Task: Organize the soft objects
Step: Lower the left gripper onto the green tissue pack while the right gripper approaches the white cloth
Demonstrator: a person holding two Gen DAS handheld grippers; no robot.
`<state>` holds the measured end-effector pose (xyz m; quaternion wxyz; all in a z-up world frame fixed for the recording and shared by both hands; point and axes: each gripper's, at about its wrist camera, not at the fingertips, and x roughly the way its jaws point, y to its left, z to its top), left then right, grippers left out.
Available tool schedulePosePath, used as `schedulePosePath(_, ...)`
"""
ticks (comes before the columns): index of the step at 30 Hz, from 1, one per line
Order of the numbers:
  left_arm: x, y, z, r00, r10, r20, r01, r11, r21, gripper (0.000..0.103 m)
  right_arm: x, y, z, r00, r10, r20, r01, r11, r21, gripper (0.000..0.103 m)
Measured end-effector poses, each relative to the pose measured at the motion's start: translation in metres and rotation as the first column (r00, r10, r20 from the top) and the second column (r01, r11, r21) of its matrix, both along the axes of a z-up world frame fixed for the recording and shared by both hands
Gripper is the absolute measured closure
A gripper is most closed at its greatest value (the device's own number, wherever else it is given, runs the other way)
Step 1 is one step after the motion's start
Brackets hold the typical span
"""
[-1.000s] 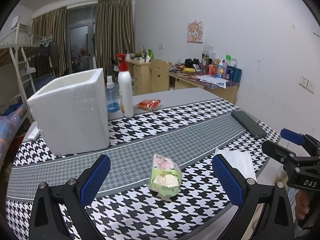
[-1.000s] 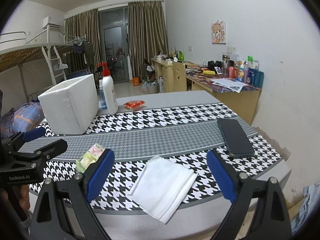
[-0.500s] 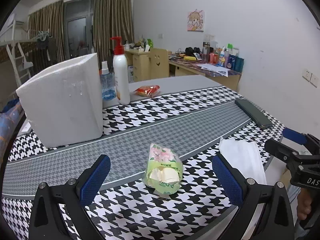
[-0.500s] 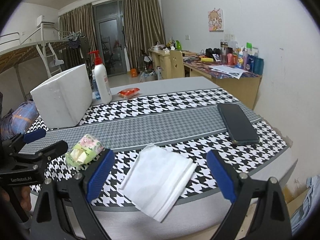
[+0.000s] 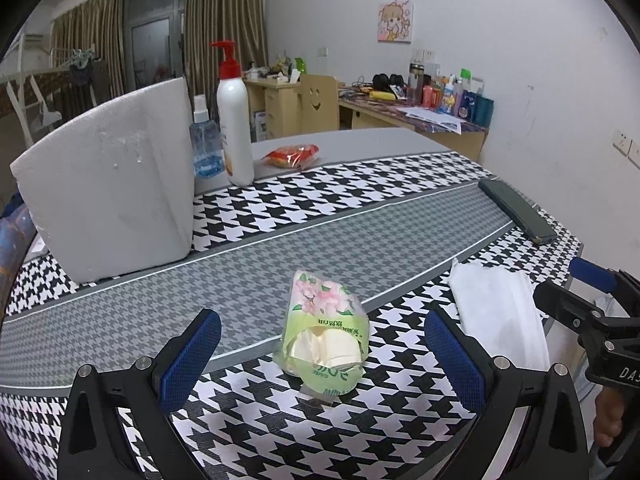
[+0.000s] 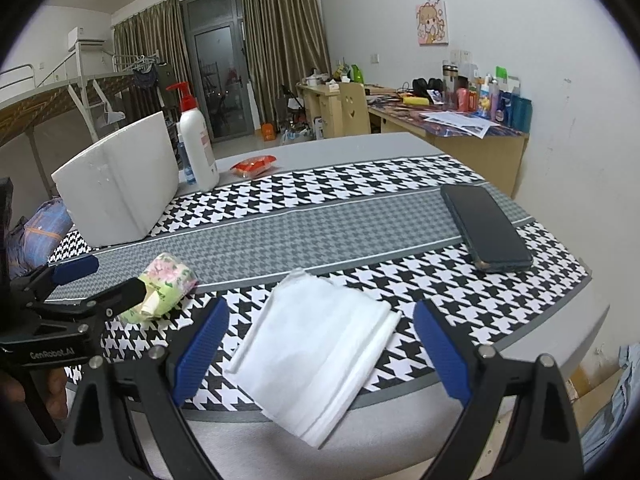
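Left tool (image 5: 322, 354) wide apart, holding nothing, aimed at tissue pack (image 5: 325, 334) lying on bench (image 5: 256, 264) near front edge. Right tool (image 6: 322, 346) also wide, bare, straddling folded cloth (image 6: 316, 354) at bench edge. Foam box (image 5: 108, 188) standing back left; phone (image 6: 486, 228) far right.
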<state>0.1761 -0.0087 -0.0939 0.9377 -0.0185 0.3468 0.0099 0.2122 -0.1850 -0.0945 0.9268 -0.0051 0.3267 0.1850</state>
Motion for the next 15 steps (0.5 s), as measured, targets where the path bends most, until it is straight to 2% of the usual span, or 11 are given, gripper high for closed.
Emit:
schedulePosePath(11,0.014,-0.001,-0.012,0.999,0.002,-0.049,-0.001,1.000,0.012,0.001,0.008,-0.002,-0.010,0.999,-0.003,-0.034,0.003,1.000,0.003,0.007)
schedulePosePath(15,0.018,-0.001,-0.016,0.998,-0.003,-0.064,0.004,1.000,0.010,0.008,0.010,0.000,-0.016,0.999,-0.001,-0.052,0.000,1.000,-0.003,0.007)
